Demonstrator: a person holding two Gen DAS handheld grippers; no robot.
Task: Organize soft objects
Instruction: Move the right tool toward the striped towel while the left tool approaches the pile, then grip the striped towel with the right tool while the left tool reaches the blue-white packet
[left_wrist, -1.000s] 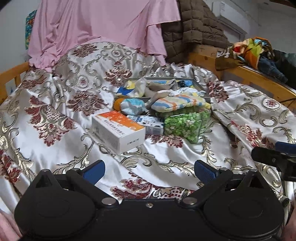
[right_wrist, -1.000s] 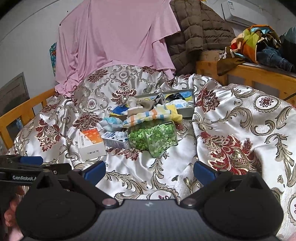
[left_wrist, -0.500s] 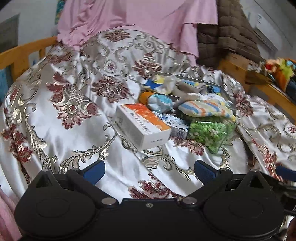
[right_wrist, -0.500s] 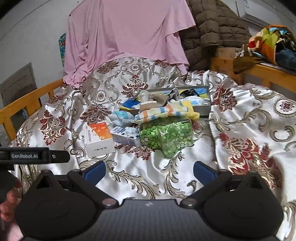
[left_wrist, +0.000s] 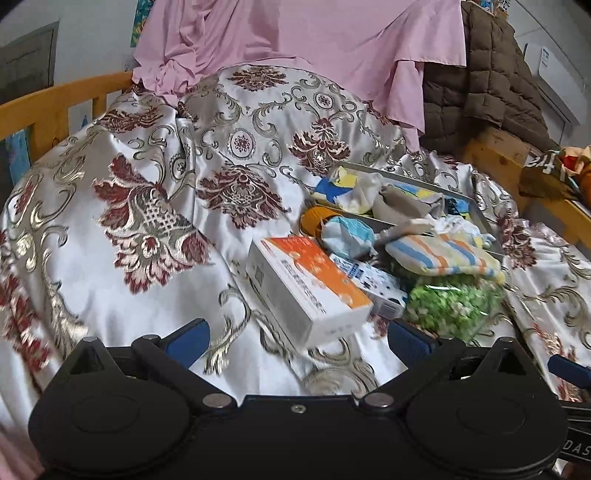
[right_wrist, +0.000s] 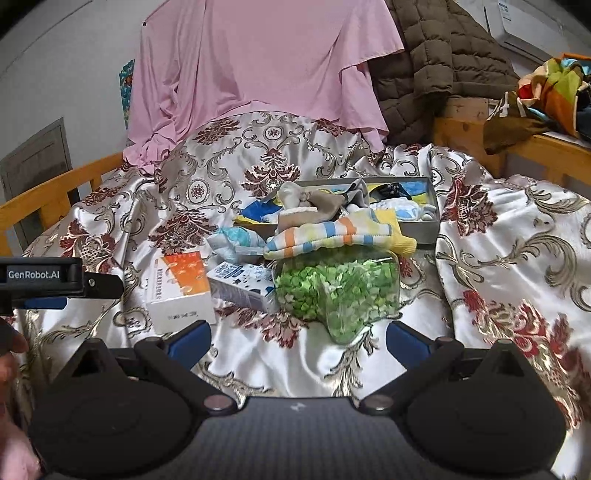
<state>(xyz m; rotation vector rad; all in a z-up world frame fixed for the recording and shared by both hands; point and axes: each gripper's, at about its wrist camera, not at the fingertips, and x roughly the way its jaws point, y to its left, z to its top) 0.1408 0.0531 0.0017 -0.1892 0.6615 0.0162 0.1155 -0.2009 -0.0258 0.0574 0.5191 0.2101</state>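
Observation:
A striped sock (right_wrist: 334, 236) (left_wrist: 439, 253) drapes over a clear bag of green pieces (right_wrist: 338, 290) (left_wrist: 452, 304). Behind it a grey tray (right_wrist: 424, 236) (left_wrist: 478, 216) holds several rolled socks, with a beige one (right_wrist: 317, 203) (left_wrist: 402, 203) on top. A light blue sock (right_wrist: 236, 242) (left_wrist: 345, 236) lies left of the tray. My left gripper (left_wrist: 297, 338) hangs open just in front of the orange-and-white box (left_wrist: 306, 284) (right_wrist: 183, 286). My right gripper (right_wrist: 297, 338) is open too, a short way before the green bag. Nothing is between either pair of fingers.
A small blue-and-white carton (right_wrist: 242, 284) (left_wrist: 373, 280) lies between box and bag. Everything rests on a floral satin bedspread (right_wrist: 498, 258) (left_wrist: 147, 221). A pink sheet (right_wrist: 251, 66), a brown quilted jacket (right_wrist: 436, 62) and wooden rails (right_wrist: 55, 188) ring the bed.
The left gripper has swung leftward and closer, so the orange box now sits right before it. The right gripper has drifted nearer the green bag. Both stay open.

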